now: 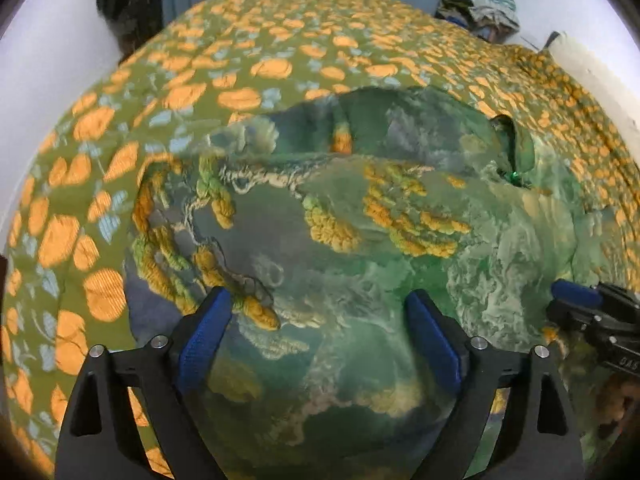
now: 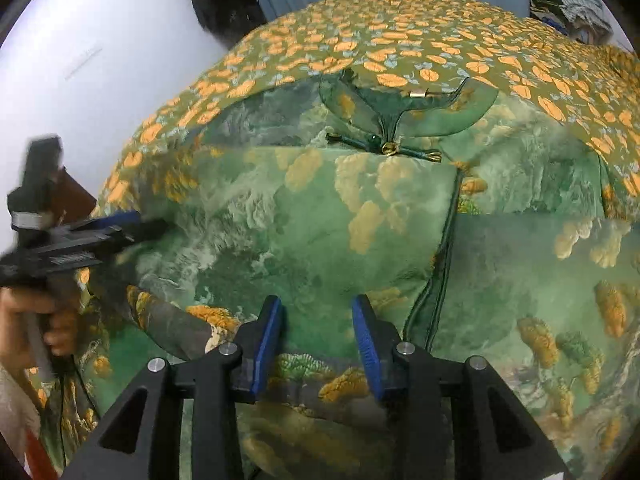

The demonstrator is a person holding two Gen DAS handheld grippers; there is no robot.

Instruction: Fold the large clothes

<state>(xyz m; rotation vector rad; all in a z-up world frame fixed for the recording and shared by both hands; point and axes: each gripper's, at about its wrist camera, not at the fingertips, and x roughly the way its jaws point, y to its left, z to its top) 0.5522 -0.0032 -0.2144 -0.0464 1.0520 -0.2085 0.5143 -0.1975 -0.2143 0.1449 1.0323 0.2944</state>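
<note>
On the bed, over a green bedspread printed with orange blossoms (image 1: 240, 98), lies the task's thing: a large green satin garment with a painted landscape print of yellow-orange trees and pale clouds (image 1: 360, 248). It is front up, collar toward the far edge, and its dark green knotted frog clasp with a gold bead (image 2: 386, 148) is fastened at the neck. A dark piped front seam runs down from there. One side looks already turned in over the body, judging by the straight horizontal edge across the chest.

The left gripper (image 1: 320, 312) has its blue-padded jaws spread wide above the cloth, nothing between them. The right gripper (image 2: 316, 320) is part-open, pads apart and angled down at the fabric near the lower fold; no pinch visible. A hand (image 2: 36, 316) holds the left tool's grip at the edge of the right wrist view.

Step in hand, as I judge it: taking a fresh hold for the next fold. To do it well:
- pinch both layers at the folded edge, not just the top one; satin slips.
- take matching points on either side so the edge lifts straight.
- keep clear of the clasp and piping.
- lay the fold flat, then smooth wrinkles outward.

Writing: small embossed characters on the side of the right tool's body in the left wrist view, too blurred to read. No brand or label legible on the garment.
</note>
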